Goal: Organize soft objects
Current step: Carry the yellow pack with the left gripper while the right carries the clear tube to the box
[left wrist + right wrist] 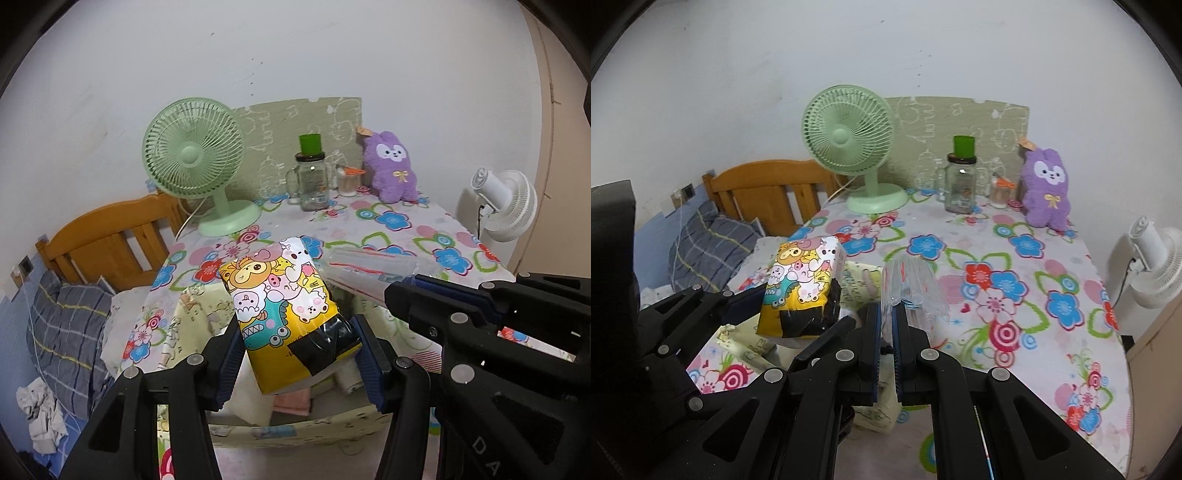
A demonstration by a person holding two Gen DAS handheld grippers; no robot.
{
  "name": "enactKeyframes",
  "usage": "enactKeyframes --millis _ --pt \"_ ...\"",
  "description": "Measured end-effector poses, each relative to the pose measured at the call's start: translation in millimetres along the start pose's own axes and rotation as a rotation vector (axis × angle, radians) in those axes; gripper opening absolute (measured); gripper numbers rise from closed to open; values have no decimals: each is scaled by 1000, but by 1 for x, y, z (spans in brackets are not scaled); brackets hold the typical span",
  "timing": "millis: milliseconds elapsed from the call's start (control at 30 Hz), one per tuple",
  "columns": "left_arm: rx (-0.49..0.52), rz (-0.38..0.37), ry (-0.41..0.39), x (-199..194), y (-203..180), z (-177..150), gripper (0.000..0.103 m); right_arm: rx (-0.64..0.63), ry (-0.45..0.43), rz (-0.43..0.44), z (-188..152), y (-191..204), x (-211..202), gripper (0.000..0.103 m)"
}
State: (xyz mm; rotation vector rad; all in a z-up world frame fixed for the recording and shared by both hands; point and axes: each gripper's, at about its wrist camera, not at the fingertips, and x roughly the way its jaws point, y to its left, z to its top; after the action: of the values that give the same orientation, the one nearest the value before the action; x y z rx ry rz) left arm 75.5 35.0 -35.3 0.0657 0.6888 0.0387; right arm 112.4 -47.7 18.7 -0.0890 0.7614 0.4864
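Only the left wrist view looks down into the cream fabric bin nearest the cameras, where folded pale and pink cloths lie; the right wrist view shows just the bin's printed rim between the 2 tools. The left gripper has its 2 blue pads pressed against the lower, black-taped end of the cartoon tissue pack, which is held tilted above the bin. The right wrist view alone shows how the right gripper stands: its jaws are nearly together, pinching the near edge of a clear plastic pouch with red markings, lifted just right of the pack. From the left camera that pouch is seen side-on over the flowered tablecloth. Farther back stand a green desk fan, a glass jar with a green cap and a purple plush rabbit against the wall. A white fan stands beyond the table's right edge.
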Motion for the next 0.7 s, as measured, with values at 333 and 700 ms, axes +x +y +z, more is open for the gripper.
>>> enactKeyframes --millis 333,700 --pt "-17 30 49 20 20 -10 58 -14 57 68 -1 18 28 9" --pt "-17 53 92 46 31 -13 69 -25 107 73 -2 24 53 9"
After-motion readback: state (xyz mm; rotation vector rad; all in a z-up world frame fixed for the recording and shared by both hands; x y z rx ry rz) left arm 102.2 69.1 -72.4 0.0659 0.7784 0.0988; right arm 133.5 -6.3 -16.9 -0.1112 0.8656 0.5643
